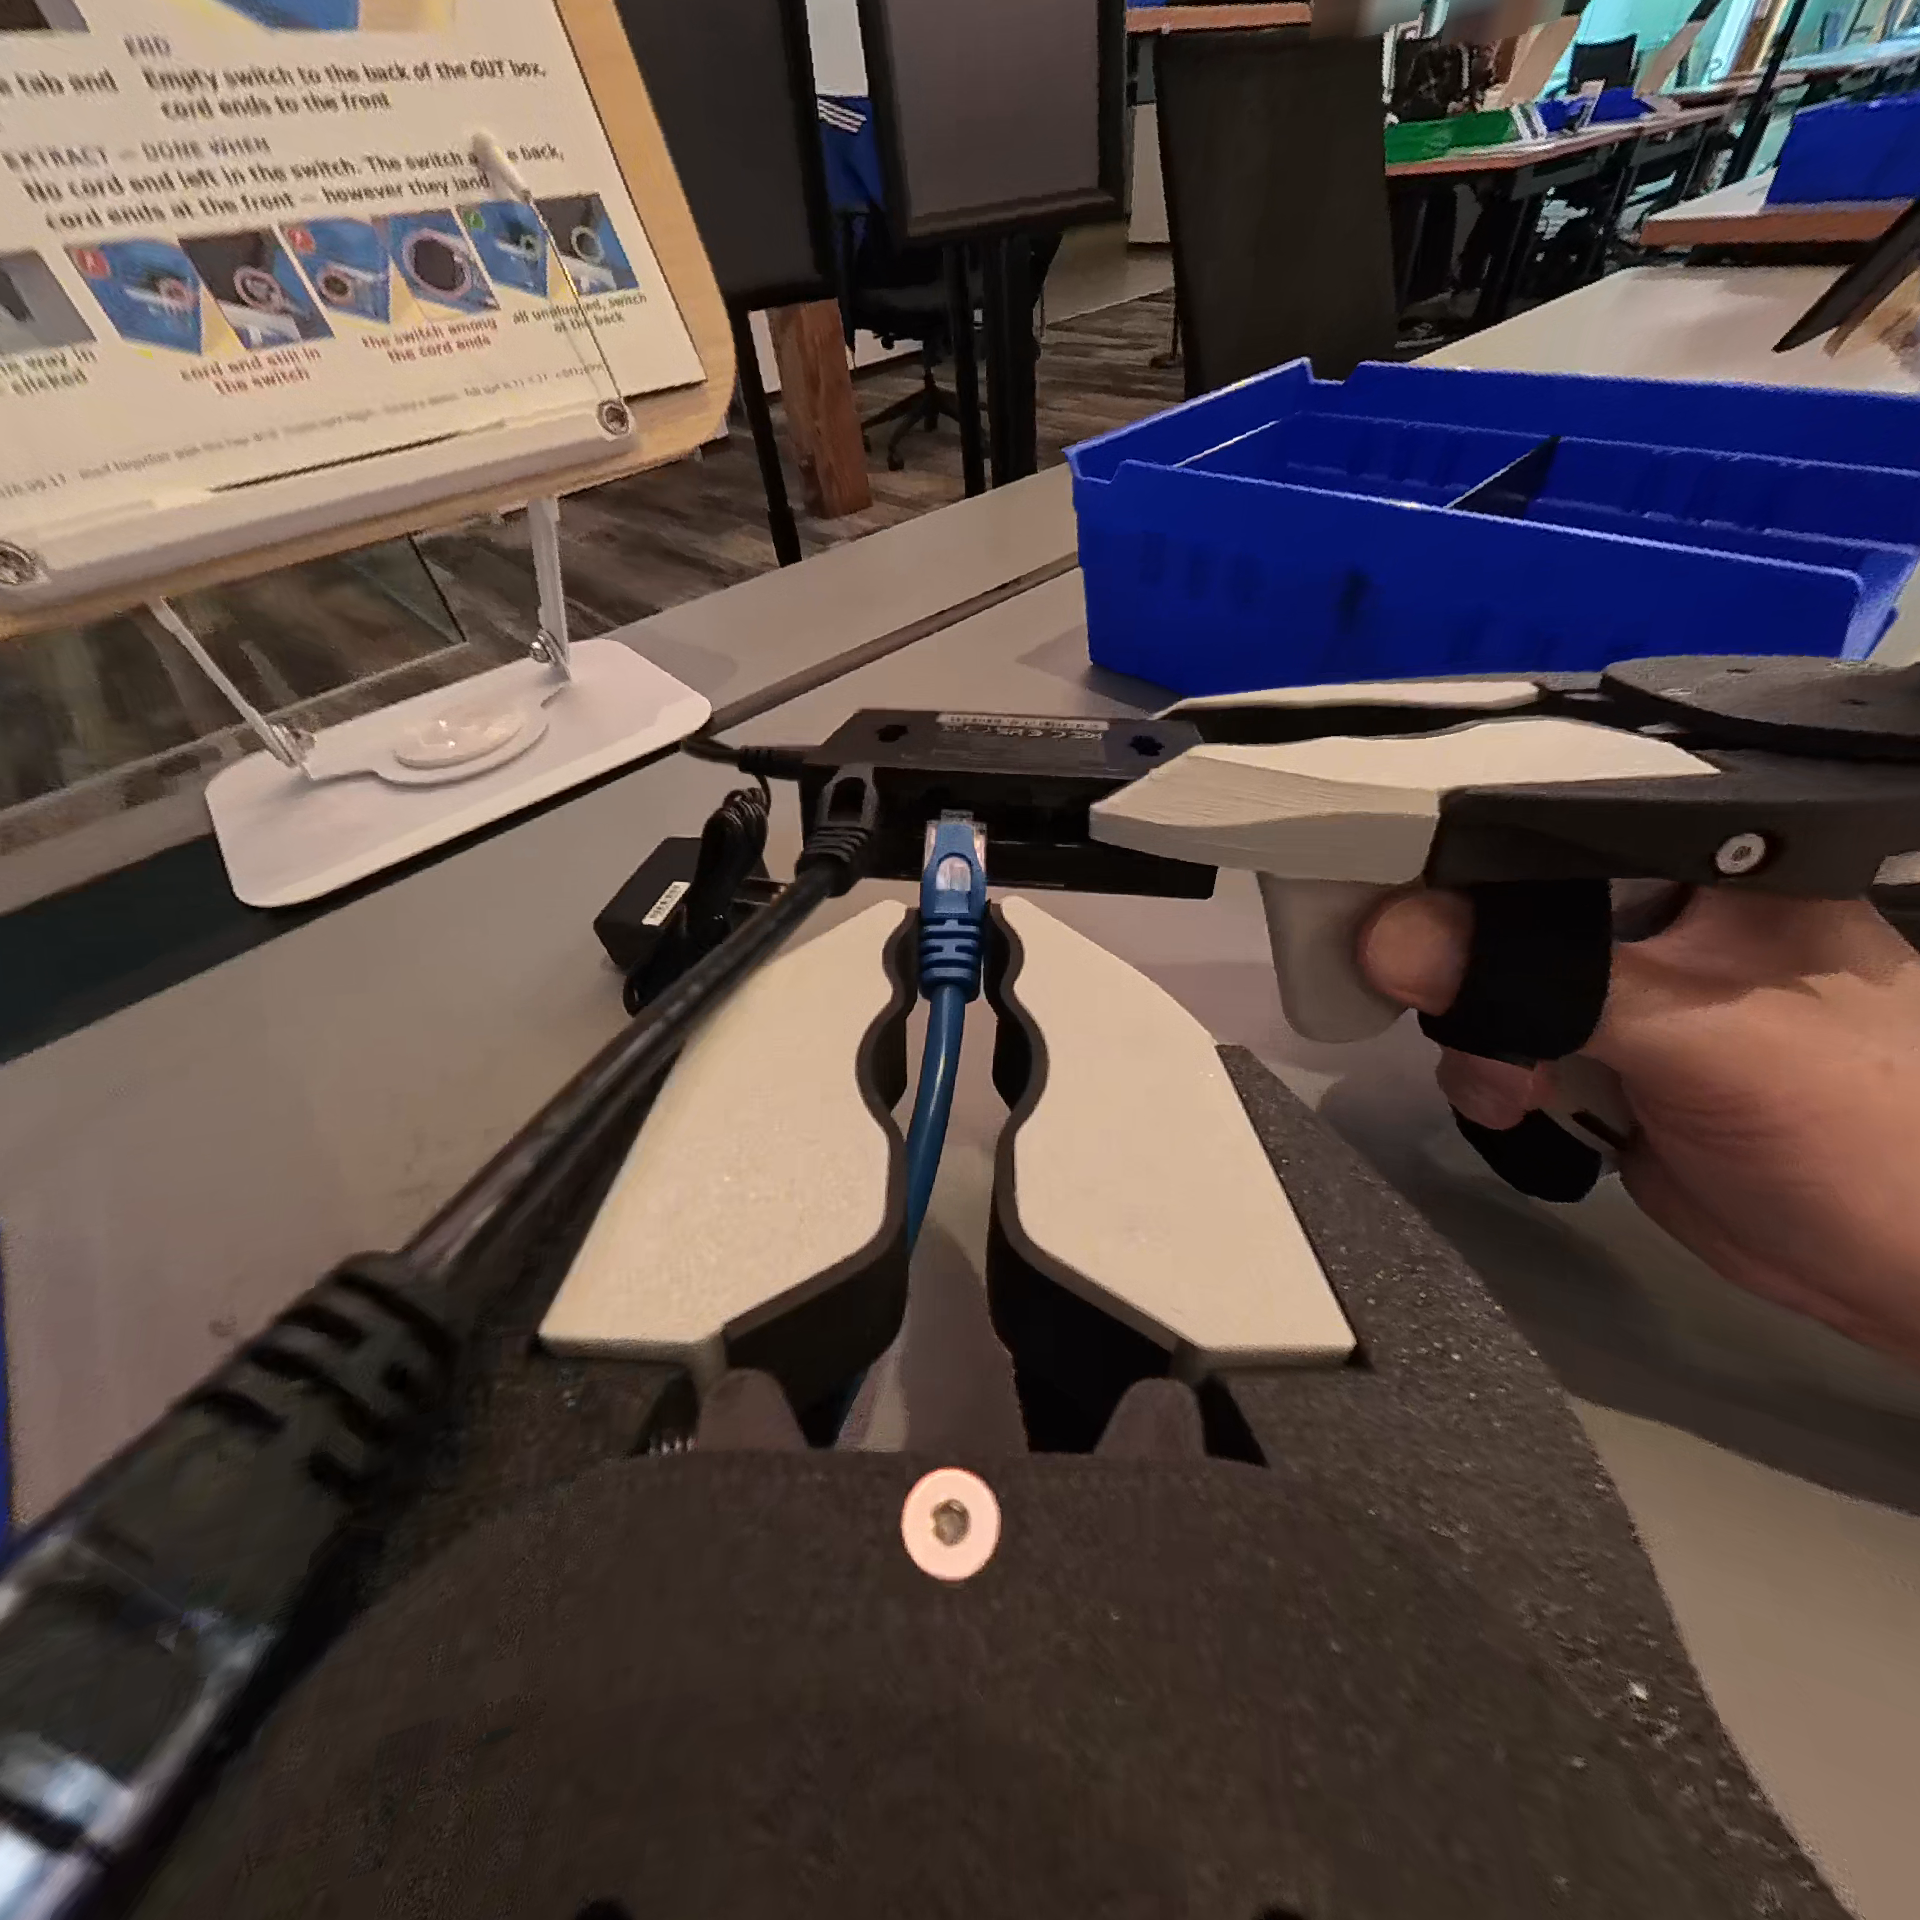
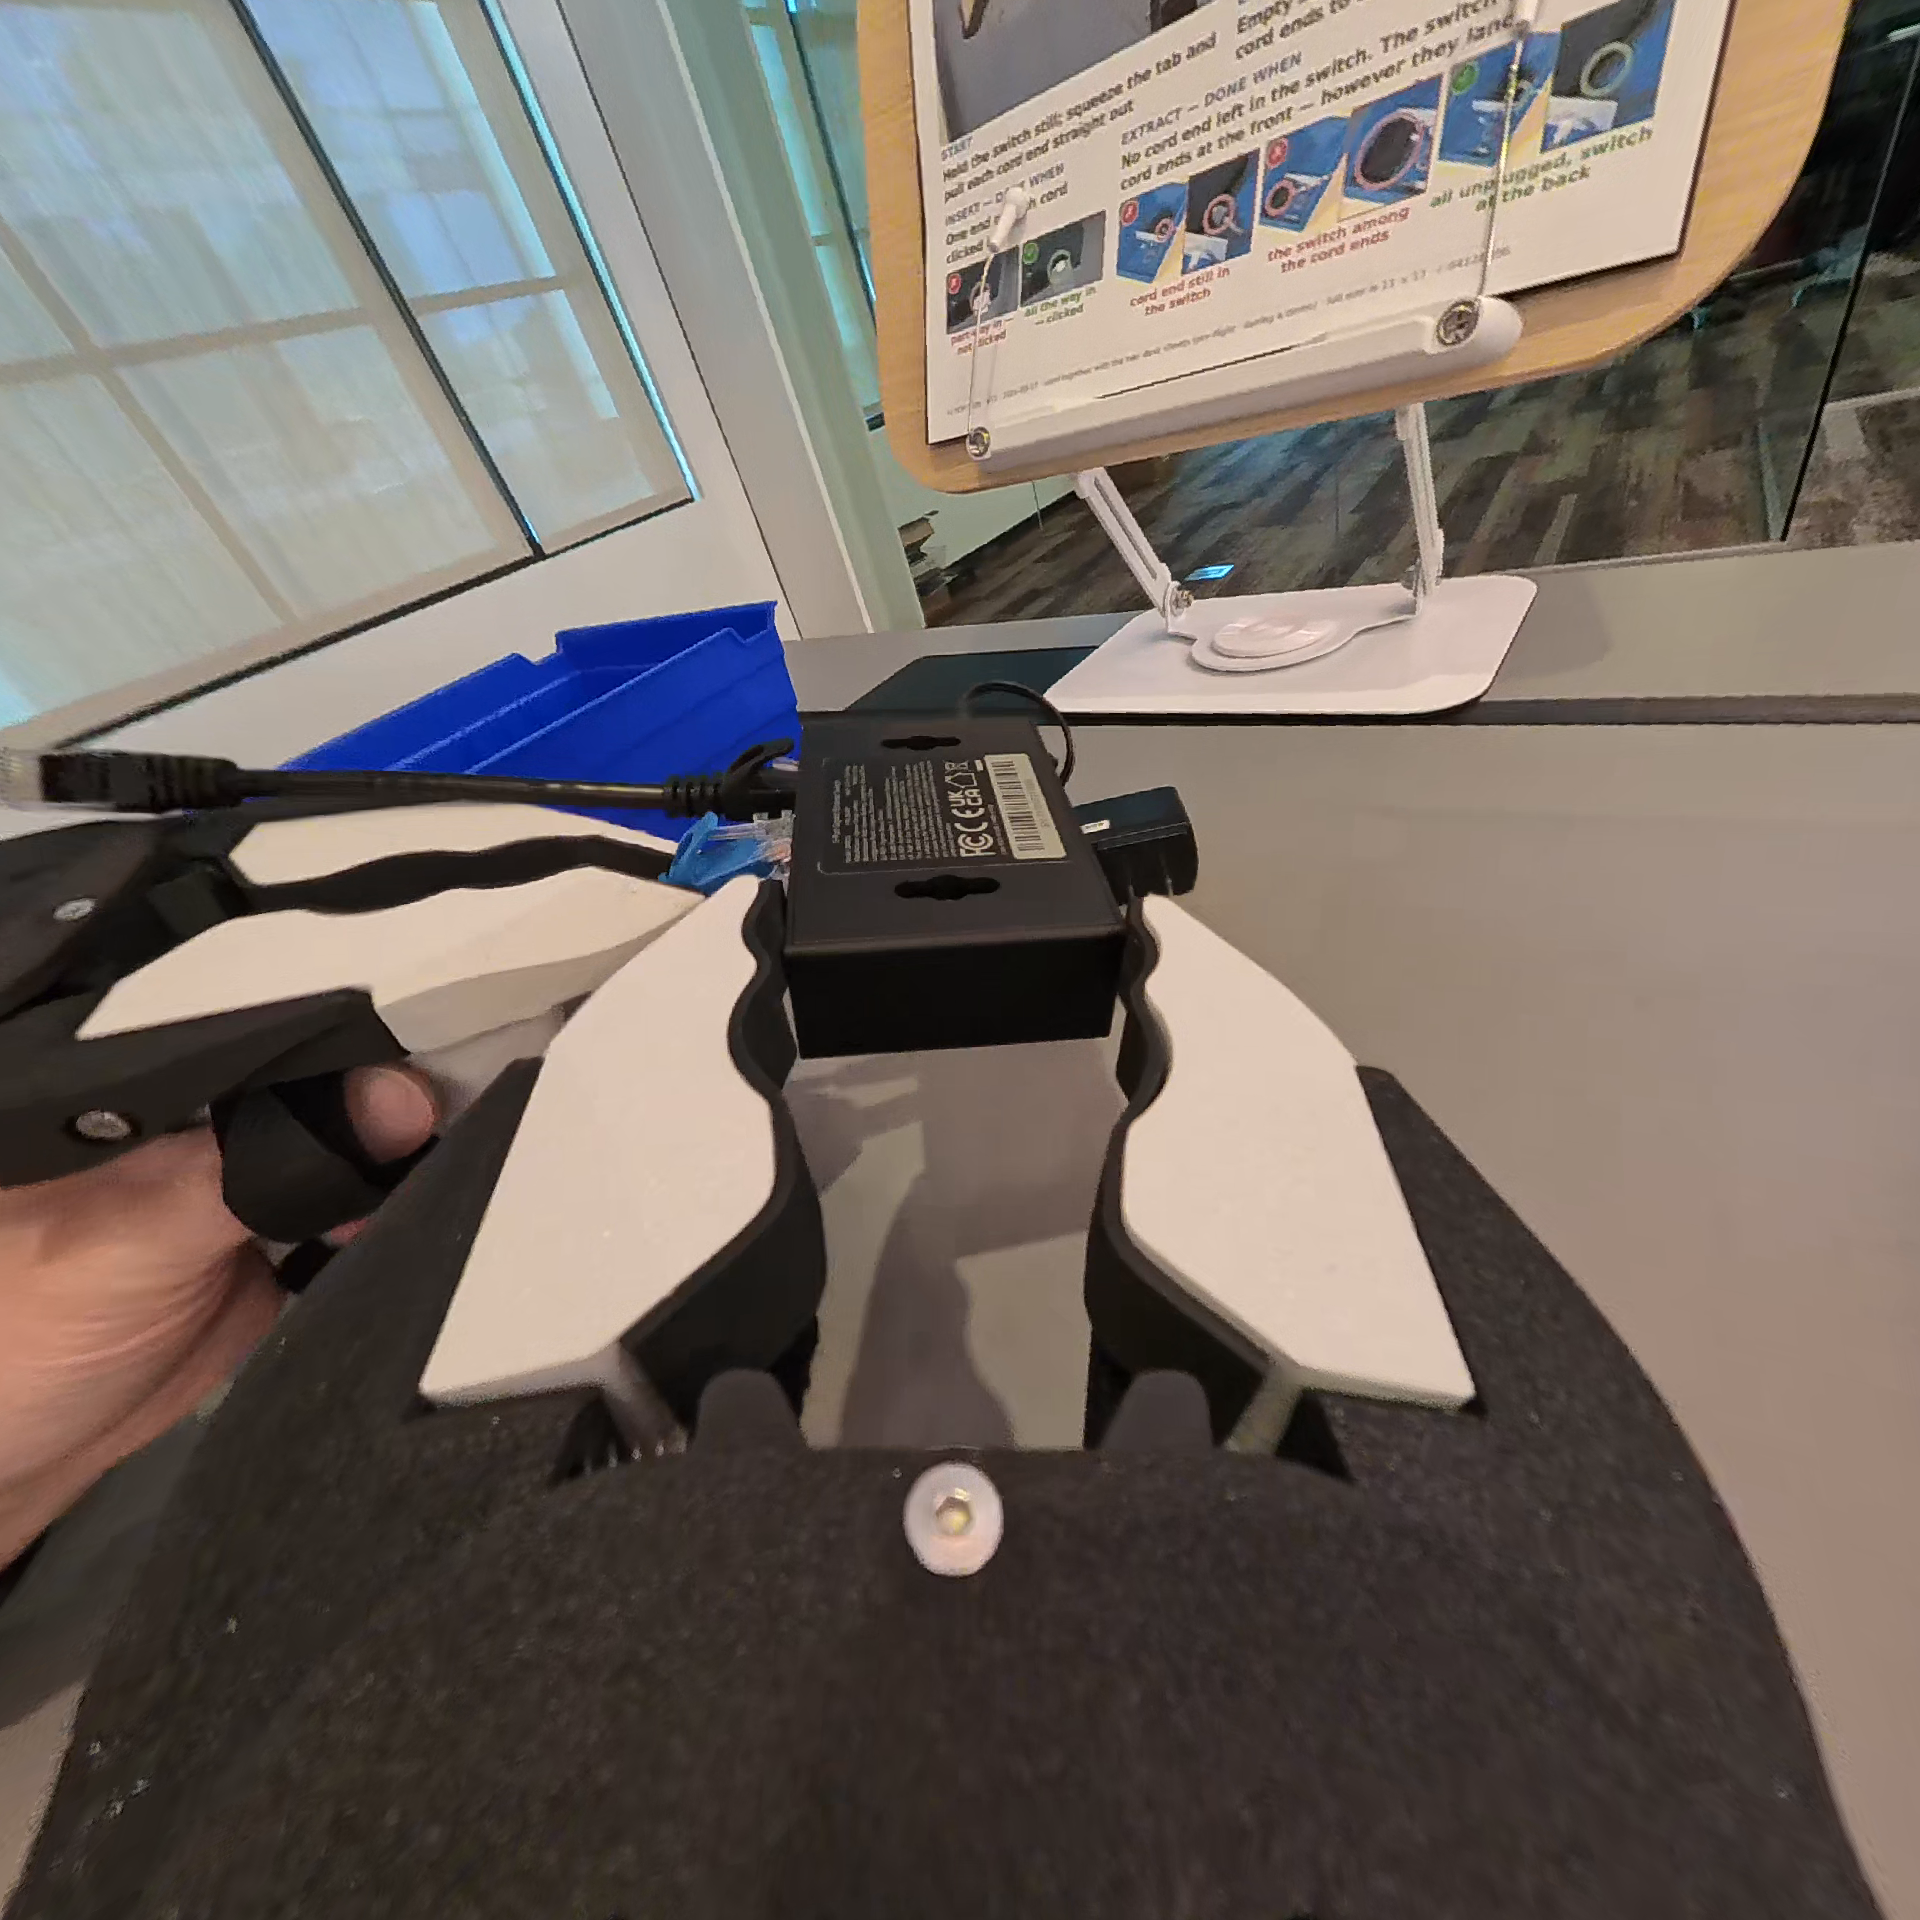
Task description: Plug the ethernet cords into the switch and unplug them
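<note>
Between left gripper (image 1: 951,935) fingers: blue cord plug (image 1: 951,883) clamped, tip at switch (image 2: 945,914) port, not fully seated. Right gripper (image 2: 940,935) clamped on switch body, held off table. Risk: skewed push jams plug; switch slips sideways in grip.

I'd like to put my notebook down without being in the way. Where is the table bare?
Bare grey table lies to the right of the switch, in front of the stand's white base. It is crowded on the switch's port side: black cord, blue cord, blue bin.
</note>
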Motion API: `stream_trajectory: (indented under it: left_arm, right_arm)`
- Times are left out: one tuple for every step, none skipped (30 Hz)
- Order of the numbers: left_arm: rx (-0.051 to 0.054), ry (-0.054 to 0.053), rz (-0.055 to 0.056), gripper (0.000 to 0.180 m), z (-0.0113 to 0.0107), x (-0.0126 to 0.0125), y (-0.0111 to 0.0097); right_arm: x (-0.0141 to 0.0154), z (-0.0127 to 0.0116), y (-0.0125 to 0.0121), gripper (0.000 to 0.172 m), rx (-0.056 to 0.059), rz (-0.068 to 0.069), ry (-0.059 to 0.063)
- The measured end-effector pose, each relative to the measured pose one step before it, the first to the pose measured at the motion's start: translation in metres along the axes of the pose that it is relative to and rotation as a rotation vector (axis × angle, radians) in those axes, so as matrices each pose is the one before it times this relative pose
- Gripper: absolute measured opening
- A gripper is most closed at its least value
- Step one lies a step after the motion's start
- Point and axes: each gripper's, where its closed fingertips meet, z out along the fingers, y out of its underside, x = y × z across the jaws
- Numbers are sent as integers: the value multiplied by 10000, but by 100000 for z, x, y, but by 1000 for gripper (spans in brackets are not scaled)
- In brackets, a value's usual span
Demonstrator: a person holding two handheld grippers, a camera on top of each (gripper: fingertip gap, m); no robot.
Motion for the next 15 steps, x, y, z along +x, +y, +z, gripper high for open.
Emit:
stream_trajectory:
  left_arm:
    - [-2, -63, 170, 11, -11, 46, -51]
    - [8, -17, 105, 11, -10, 74, -48]
    - [25, 27, 37, 11, -33, 120, -77]
    - [71, 21, 30, 11, -75, 116, -142]
    - [49, -11, 63, 11, -93, 60, -146]
    - [24, -22, 107, 11, -82, 58, -127]
    - [-23, -2, 111, 11, -50, 51, -35]
    - [-59, 22, 49, 11, -24, 66, 52]
    - [-52, 58, -29, 11, -26, 91, 55]
    - [-14, 93, -66, 11, -87, 129, -32]
    - [101, 78, -39, 11, -200, 143, -262]
    - [153, 92, -6, 11, -263, 204, -415]
    - [115, 154, 6, 11, -257, 335, -363]
    - [28, 140, -2, 11, -202, 314, -220]
    - [-56, 154, -51, 11, -148, 321, -64]
  right_arm:
    - [7, 0, -25, 60, 62, 277, -22]
    - [10, 19, 26, 60, 36, 302, -69]
    - [83, 49, 152, 60, -36, 290, -40]
    - [279, 37, 162, 60, -32, 299, 94]
    - [297, 6, 92, 60, 18, 268, 74]
    - [252, 9, 53, 60, 27, 181, 32]
    - [249, -12, 52, 60, -12, 86, 65]
    - [222, -39, -16, 60, -1, -2, 88]
    - [213, -44, -48, 60, -19, -72, 114]
    - [239, -32, -27, 60, -47, -98, 133]
    - [330, -10, -7, 60, -39, -120, 191]
    - [374, 40, 114, 60, -95, -148, 195]
    - [343, 75, 173, 60, -102, -110, 151]
    - [354, 79, 145, 60, -79, 3, 142]
    - [263, 84, 106, 60, -57, -10, 64]
